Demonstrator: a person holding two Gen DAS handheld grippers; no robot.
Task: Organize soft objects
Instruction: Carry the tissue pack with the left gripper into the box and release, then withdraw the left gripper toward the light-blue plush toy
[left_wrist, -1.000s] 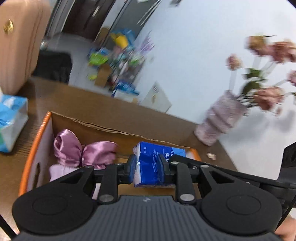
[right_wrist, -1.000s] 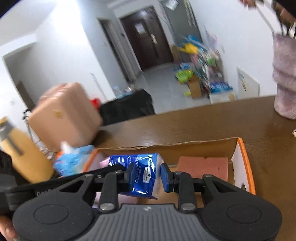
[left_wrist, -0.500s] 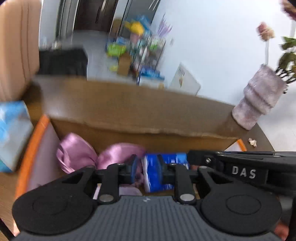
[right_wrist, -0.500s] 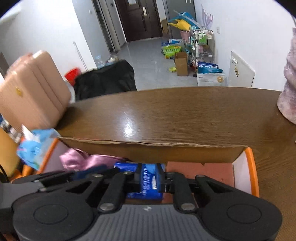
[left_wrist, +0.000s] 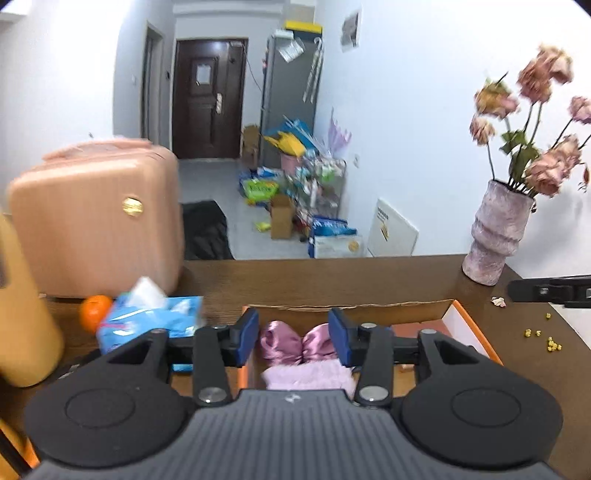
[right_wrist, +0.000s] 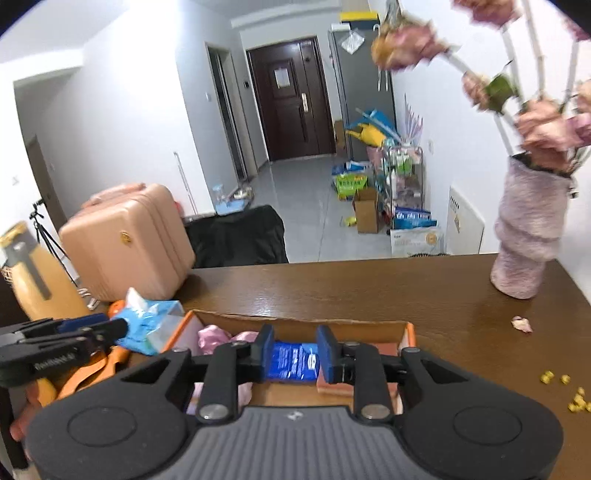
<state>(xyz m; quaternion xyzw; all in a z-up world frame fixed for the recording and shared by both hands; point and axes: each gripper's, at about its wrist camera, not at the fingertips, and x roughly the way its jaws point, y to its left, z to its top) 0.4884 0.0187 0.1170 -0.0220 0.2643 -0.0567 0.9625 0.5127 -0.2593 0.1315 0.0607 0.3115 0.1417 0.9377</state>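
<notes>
An orange-edged cardboard box (left_wrist: 469, 325) sits on the brown table. It holds a pink satin bow (left_wrist: 295, 341) on a fluffy pink cloth (left_wrist: 306, 374), a blue tissue packet (right_wrist: 293, 360) and a pink sponge (right_wrist: 332, 386). My left gripper (left_wrist: 293, 338) is open and empty, above the bow. My right gripper (right_wrist: 293, 352) is open with its pads either side of the blue packet, which lies in the box. The left gripper also shows in the right wrist view (right_wrist: 110, 328), and the right one shows in the left wrist view (left_wrist: 517, 290).
A light blue tissue pack (left_wrist: 147, 321) and an orange fruit (left_wrist: 95, 312) lie left of the box. A pink suitcase (left_wrist: 96, 221) stands behind them. A vase of flowers (right_wrist: 524, 240) stands at the back right. Yellow crumbs (right_wrist: 576, 400) lie on the table at the right.
Both grippers held the blue packet over the box. Both have opened, the packet now lies in the box, and both grippers have drawn back.
</notes>
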